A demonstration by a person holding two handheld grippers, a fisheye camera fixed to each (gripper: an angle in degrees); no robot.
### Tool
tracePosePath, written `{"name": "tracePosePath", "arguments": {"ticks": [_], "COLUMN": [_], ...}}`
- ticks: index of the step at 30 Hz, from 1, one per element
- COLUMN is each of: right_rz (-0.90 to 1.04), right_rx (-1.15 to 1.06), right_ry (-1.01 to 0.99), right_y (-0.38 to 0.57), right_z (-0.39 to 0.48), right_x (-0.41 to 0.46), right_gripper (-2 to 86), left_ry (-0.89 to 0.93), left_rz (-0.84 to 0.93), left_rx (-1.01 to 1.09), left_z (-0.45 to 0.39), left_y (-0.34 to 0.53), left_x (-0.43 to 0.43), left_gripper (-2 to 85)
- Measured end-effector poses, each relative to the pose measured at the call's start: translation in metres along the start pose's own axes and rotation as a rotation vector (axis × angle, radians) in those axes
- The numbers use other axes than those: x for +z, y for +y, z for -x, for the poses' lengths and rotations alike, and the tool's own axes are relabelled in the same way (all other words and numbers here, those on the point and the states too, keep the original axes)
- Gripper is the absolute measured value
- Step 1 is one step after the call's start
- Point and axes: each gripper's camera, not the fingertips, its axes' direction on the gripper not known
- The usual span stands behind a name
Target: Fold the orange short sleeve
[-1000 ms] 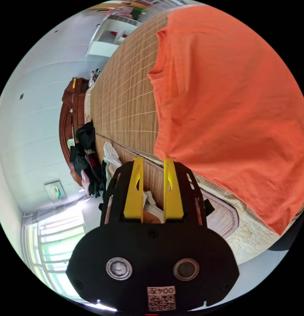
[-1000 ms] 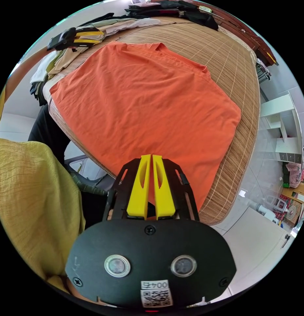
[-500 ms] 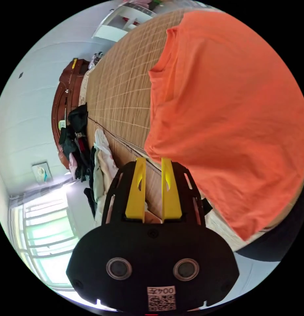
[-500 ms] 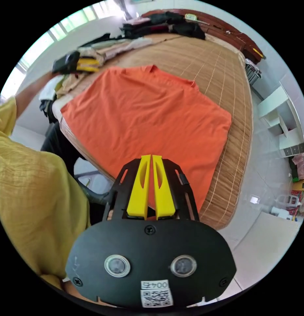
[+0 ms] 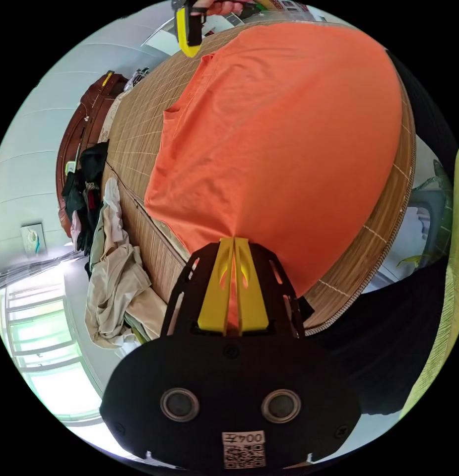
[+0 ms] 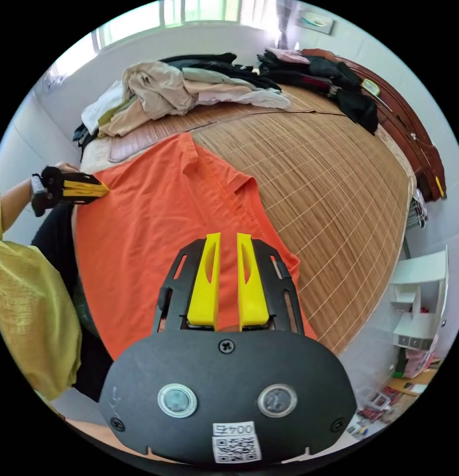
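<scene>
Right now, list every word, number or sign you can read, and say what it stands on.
Sticker on the left gripper: a short printed line over a square code, too small to read surely.
Sticker on the right gripper: likewise too small.
Orange short sleeve: no print.

Left gripper view: we look from the bed edge, low and close over the orange shirt [image 5: 284,139], across the woven mat [image 5: 140,129] toward the clothes pile [image 5: 112,277] and window.
Right gripper view: we look from above the shirt's other side, toward the pile and headboard [image 6: 403,124].
Shared by the 2 views: shirt, mat, pile, headboard.
</scene>
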Motion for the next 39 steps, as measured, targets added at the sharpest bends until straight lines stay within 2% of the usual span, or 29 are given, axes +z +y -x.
{"name": "tracePosePath", "arguments": {"ticks": [7, 18, 22, 27, 31, 35, 37, 39], "right_rz": [0.201, 0.23, 0.243, 0.207, 0.152, 0.225, 0.15, 0.04], "right_rx": [-0.187, -0.225, -0.281, -0.263, -0.128, -0.027, 0.045, 0.211], "right_ry": [0.111, 0.017, 0.002, 0.026, 0.085, 0.111, 0.136, 0.06], "right_y": [-0.052, -0.089, -0.084, -0.071, -0.059, -0.039, -0.019, 0.015], "right_z": [0.01, 0.006, 0.023, 0.032, 0.023, 0.024, 0.021, 0.003], "right_x": [0.056, 0.071, 0.071, 0.067, 0.063, 0.09, 0.075, 0.05], "right_gripper": [6.8, 6.7, 2.0, 0.5, 0.5, 5.3, 6.1, 6.2], "left_ry": [0.025, 0.045, 0.039, 0.034, 0.037, 0.044, 0.055, 0.081], "left_rz": [-0.009, 0.002, 0.005, 0.012, 0.017, 0.022, 0.018, 0.005], "left_rx": [-0.037, -0.027, -0.025, -0.02, -0.025, -0.029, -0.043, -0.109], "left_z": [0.013, 0.021, 0.02, 0.018, 0.018, 0.019, 0.021, 0.027], "left_y": [0.0, -0.013, -0.018, -0.024, -0.029, -0.033, -0.034, -0.031], "left_x": [0.005, 0.013, 0.014, 0.017, 0.019, 0.022, 0.023, 0.025], "left_gripper": [0.9, 0.8, 0.8, 0.8, 0.7, 0.5, 0.5, 0.4]}}
